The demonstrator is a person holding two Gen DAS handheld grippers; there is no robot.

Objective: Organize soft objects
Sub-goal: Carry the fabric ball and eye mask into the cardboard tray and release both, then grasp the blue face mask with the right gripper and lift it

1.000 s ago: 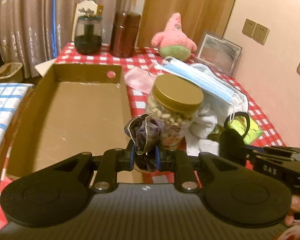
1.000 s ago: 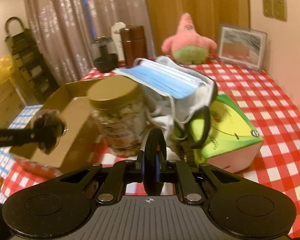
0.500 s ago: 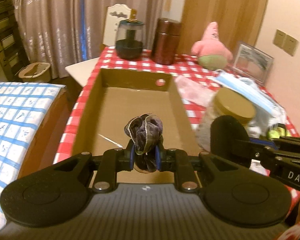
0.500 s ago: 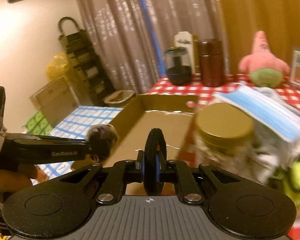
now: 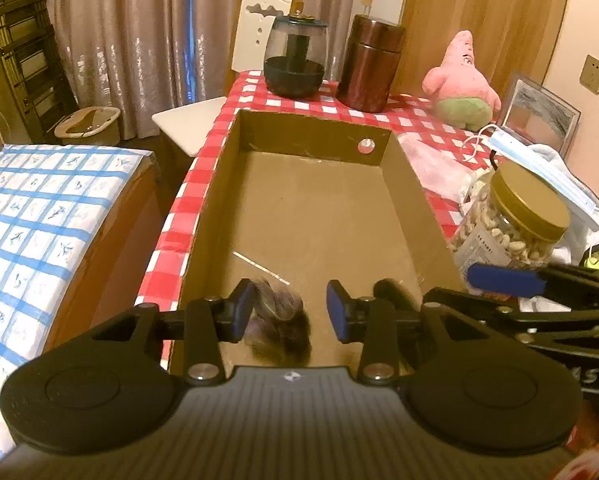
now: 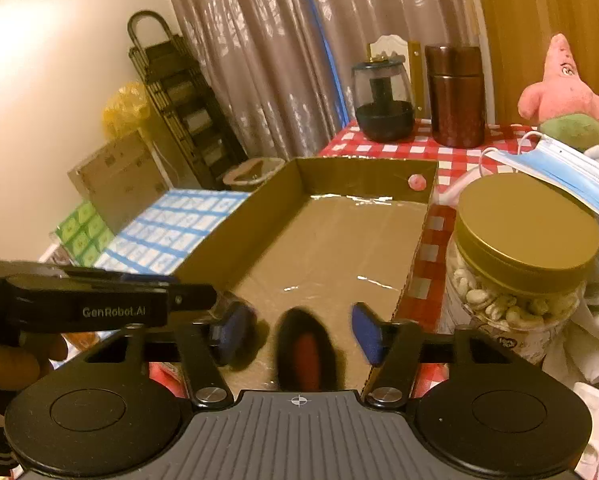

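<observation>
Both grippers are over the near end of the box point(image 5: 311, 216) and their jaws have just been opening. The left gripper point(image 5: 286, 309) is parted, with the scrunchie point(image 5: 279, 326) blurred at lower centre, loose between the pads. The right gripper point(image 6: 297, 332) is wider, with the black hair tie point(image 6: 305, 350) blurred between its jaws, touching neither. Risk I'd guess: both sit close to the box's near edge, so either could bounce out. The jar point(image 6: 519, 256) at right is near that arm too.

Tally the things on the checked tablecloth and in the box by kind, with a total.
Hair ties: 2, the scrunchie and the black band
Jars: 3, nut jar, brown canister, glass jar
Plush toys: 1
Face masks: 1
Cardboard boxes: 1
Picture frames: 1
Total: 9
</observation>
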